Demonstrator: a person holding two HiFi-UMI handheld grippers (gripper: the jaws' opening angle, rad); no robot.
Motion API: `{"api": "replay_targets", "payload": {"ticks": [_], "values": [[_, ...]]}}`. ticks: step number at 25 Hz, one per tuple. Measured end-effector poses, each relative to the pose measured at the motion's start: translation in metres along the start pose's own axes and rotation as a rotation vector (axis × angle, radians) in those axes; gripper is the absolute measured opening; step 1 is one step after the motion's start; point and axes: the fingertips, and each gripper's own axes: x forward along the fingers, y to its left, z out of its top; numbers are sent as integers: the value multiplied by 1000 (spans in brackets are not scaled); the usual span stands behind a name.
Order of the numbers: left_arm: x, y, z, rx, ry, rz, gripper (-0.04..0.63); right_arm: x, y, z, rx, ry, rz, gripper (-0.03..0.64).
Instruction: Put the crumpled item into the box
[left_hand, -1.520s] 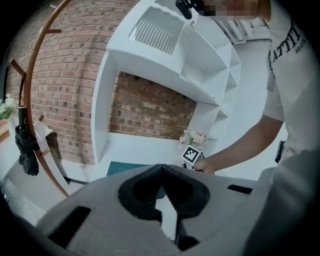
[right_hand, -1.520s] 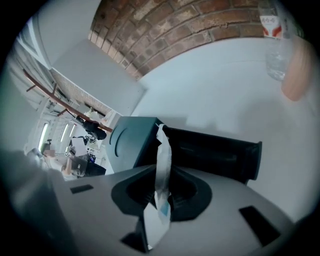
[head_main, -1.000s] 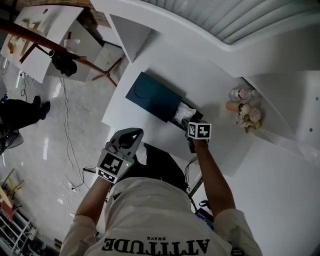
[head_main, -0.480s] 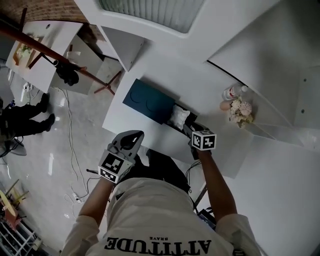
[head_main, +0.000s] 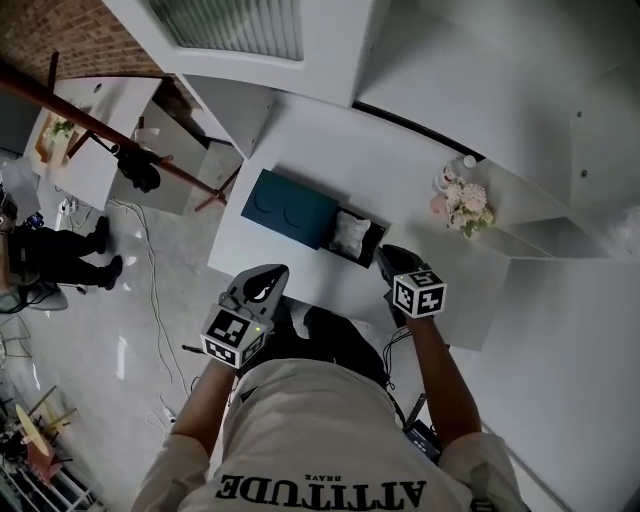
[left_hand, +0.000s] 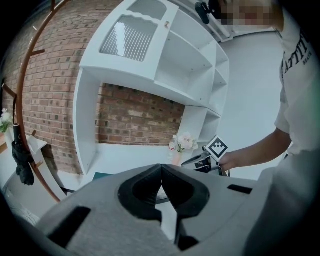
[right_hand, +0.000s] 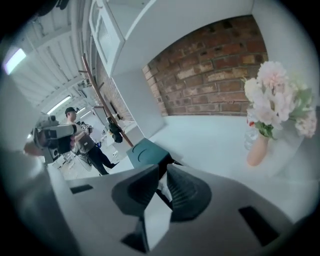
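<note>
- Placement complete, I judge: crumpled item (head_main: 350, 234) lies in box (head_main: 375, 240).
- My right tongs (head_main: 384, 256): empty, jaws just closing to a narrow gap.
- My left tongs (head_main: 264, 278): closed, empty.

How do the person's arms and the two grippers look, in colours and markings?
The left gripper and the right gripper have grey moulded bodies with dark-lined tongs, and each carries a cube with black-and-white square markers. The arms are bare below the short sleeves of a pale T-shirt with dark lettering. The right tongs have just been closing, empty.
</note>
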Motion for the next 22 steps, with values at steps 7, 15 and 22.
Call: {"api": "replay_targets", "payload": {"ticks": [7,15,22], "values": [[-11,-13,-4,29,-1,-9,25,-38,19,2,-7,-94,14,41],[-50,-21,-23,33,-7,-27,25,-78,59,-18,-60,-149,1,35],[-108,-32,-50,60,-30,-40,25,-113,102,-46,-87,-203,-66,35]]}}
